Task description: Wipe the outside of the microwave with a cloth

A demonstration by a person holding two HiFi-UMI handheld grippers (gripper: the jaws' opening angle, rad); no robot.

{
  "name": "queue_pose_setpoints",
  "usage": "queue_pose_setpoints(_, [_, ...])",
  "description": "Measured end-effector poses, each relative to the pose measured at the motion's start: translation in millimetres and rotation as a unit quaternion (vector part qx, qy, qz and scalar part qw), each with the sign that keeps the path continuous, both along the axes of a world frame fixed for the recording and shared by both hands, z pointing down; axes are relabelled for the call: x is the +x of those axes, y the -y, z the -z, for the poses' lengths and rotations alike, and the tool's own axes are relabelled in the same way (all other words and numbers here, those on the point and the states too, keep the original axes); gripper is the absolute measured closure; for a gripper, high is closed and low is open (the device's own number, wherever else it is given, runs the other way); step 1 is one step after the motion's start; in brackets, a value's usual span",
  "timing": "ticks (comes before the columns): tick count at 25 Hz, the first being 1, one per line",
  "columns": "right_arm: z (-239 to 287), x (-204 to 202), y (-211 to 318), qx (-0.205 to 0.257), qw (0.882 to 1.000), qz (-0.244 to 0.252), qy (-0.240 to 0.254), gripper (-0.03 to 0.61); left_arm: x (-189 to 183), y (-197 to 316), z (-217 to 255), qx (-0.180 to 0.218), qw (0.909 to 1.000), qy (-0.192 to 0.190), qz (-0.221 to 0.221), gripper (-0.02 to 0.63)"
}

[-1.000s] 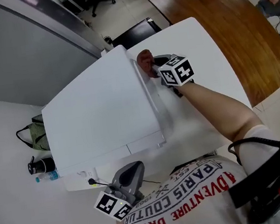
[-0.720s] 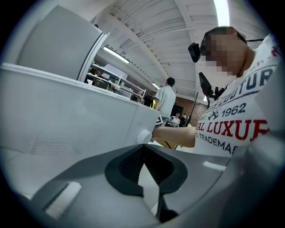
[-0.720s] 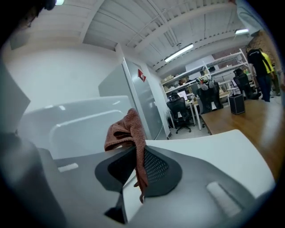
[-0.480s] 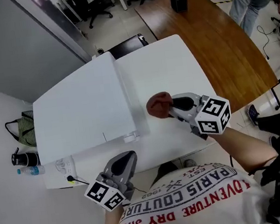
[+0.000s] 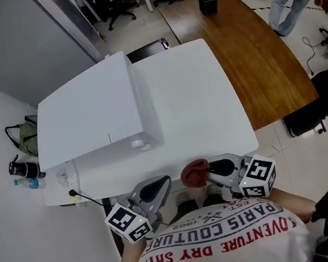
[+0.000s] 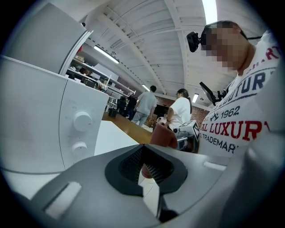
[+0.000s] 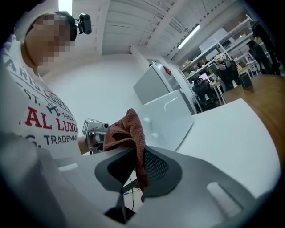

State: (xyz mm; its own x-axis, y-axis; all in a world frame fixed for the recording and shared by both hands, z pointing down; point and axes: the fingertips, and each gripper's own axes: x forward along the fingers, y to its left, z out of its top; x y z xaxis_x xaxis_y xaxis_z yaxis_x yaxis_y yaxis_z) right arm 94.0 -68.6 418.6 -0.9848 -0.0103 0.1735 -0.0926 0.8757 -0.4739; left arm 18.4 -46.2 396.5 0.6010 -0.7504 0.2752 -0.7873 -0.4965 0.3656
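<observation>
The white microwave [image 5: 88, 122] stands at the left of a white table [image 5: 196, 99]; its two knobs [image 6: 82, 121] face the near side. My right gripper [image 5: 208, 174] hangs just off the table's near edge, shut on a reddish-brown cloth [image 5: 195, 173], which bunches above the jaws [image 7: 127, 129]. My left gripper [image 5: 154, 190] is close beside it at the near edge, shut with nothing between its jaws. In the left gripper view the cloth [image 6: 162, 136] shows just ahead.
A brown wooden table [image 5: 260, 43] adjoins the white one on the right. A bag [image 5: 24, 137] and bottles [image 5: 25, 172] sit on the floor at the left. A black cable [image 5: 89, 198] runs from the microwave's near corner. People stand beyond, and office chairs.
My right gripper has carried the cloth from the microwave's right side across the table to its near edge. The left gripper has stayed near the body.
</observation>
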Motion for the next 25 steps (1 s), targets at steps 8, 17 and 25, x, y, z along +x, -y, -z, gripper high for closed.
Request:
queue_pose_setpoints(8, [0.9,-26.4,-66.9,-0.011,0.999,-0.028,-0.008,0.540,-24.9,-44.5,13.4,0.025,0.9989,-0.007,-0.039,0.618])
queue_pose_setpoints(17, [24.3,-107.0,-132.1,0.002,0.997,-0.072,-0.005,0.541,-95.1,-110.4,30.3,0.046,0.9957,-0.022,-0.078,0.618])
queue_pose_setpoints(25, [46.2,-131.2,-132.7,0.031,0.999,-0.034,-0.017,0.541,-113.8,-128.4,53.6,0.074,0.9960,0.003,-0.050,0.618])
